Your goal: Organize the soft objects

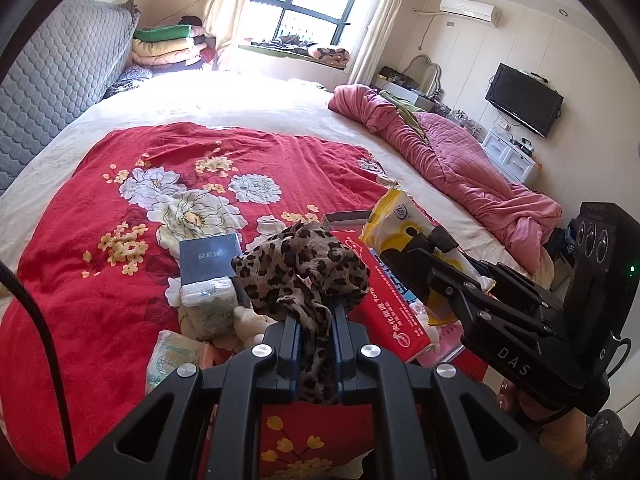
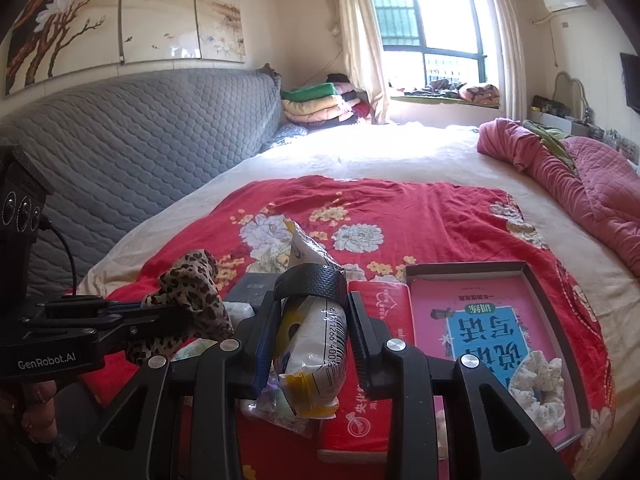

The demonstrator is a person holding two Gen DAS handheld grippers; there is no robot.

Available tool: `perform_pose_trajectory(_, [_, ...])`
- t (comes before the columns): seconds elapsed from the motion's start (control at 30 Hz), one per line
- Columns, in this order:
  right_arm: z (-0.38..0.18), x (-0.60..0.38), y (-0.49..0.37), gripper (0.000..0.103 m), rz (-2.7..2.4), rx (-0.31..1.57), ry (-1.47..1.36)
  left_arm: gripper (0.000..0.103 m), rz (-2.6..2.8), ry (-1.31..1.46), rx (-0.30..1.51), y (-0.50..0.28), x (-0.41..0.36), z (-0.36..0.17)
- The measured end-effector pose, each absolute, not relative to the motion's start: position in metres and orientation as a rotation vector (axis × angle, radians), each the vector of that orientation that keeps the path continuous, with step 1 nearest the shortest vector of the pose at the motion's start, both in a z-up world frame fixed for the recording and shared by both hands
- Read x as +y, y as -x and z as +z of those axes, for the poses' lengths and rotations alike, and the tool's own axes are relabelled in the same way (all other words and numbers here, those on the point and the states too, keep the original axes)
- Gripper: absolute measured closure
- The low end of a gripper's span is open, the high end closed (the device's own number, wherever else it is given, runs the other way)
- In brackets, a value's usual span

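My left gripper is shut on a leopard-print cloth, which bunches above the fingers and hangs down between them, lifted over the red flowered bedspread. The same cloth shows at the left of the right wrist view, held by the left gripper. My right gripper is shut on a white and yellow tissue pack, raised above the bed. That pack also shows in the left wrist view, clamped in the right gripper.
Below lie a red box, a dark booklet, small tissue packets and a white plush toy. A shallow box holds a pink book and a white scrunchie. A pink quilt lies at the right.
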State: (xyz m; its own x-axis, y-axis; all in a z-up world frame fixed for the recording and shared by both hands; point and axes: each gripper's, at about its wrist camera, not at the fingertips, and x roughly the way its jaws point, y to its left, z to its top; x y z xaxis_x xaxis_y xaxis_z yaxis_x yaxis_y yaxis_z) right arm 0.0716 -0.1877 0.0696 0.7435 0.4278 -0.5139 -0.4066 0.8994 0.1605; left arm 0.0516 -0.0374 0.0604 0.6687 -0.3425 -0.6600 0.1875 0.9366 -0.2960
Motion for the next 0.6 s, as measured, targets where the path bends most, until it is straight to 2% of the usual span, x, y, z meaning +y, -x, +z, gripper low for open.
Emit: perform_pose_trajectory(0.6, [0.083,-0.252,-0.064,0.068,0.348,0.531,-0.140,0.091,-0.367,0.126,0.763,-0.060,-0.098,0.086])
